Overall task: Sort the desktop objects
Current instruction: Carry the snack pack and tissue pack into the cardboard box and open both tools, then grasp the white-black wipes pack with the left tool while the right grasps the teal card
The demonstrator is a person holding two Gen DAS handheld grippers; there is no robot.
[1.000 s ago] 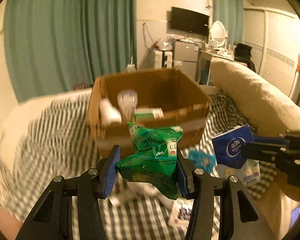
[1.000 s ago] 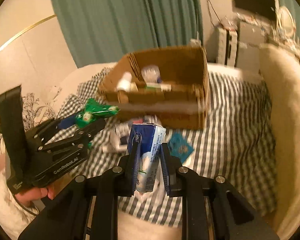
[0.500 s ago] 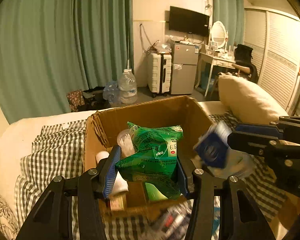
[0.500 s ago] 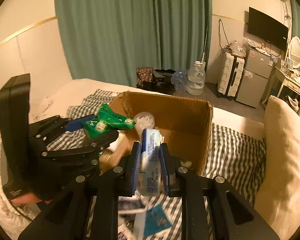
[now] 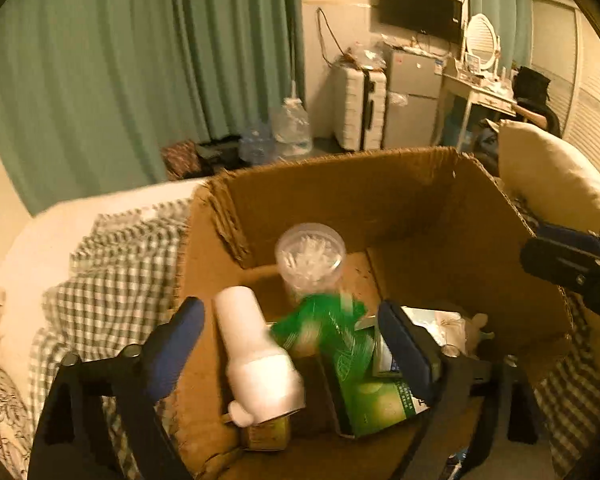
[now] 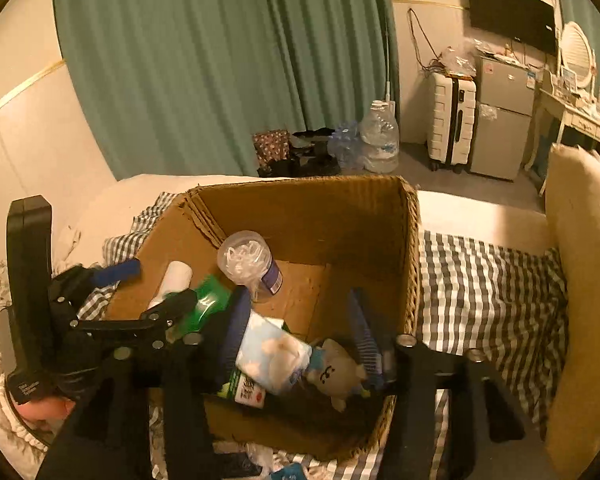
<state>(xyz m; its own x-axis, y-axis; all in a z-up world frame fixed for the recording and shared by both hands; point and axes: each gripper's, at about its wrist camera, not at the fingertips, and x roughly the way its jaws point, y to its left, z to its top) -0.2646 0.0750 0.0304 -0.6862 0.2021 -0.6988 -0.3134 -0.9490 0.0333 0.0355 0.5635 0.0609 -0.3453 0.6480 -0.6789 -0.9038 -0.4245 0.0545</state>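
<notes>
A brown cardboard box (image 5: 340, 196) (image 6: 312, 208) stands on the checked bedspread. My left gripper (image 5: 292, 340) hangs open over the box. The green snack bag (image 5: 328, 328) is loose and blurred between its fingers, inside the box. My right gripper (image 6: 300, 320) hangs open over the box too. The blue-and-white tissue pack (image 6: 272, 348) lies free in the box below it, next to a small grey plush toy (image 6: 336, 372). A white bottle (image 5: 256, 356), a clear plastic jar (image 5: 310, 256) and a green carton (image 5: 376, 392) also lie in the box.
A beige pillow (image 6: 584, 280) lies along the right side of the bed. The checked bedspread (image 6: 488, 292) surrounds the box. A few small items (image 6: 260, 460) lie on the bed in front of the box. Curtains, a suitcase and water bottles stand beyond.
Both grippers moved forward over the box and opened. The green bag left the left gripper and the tissue pack left the right one; both are now in the box.
</notes>
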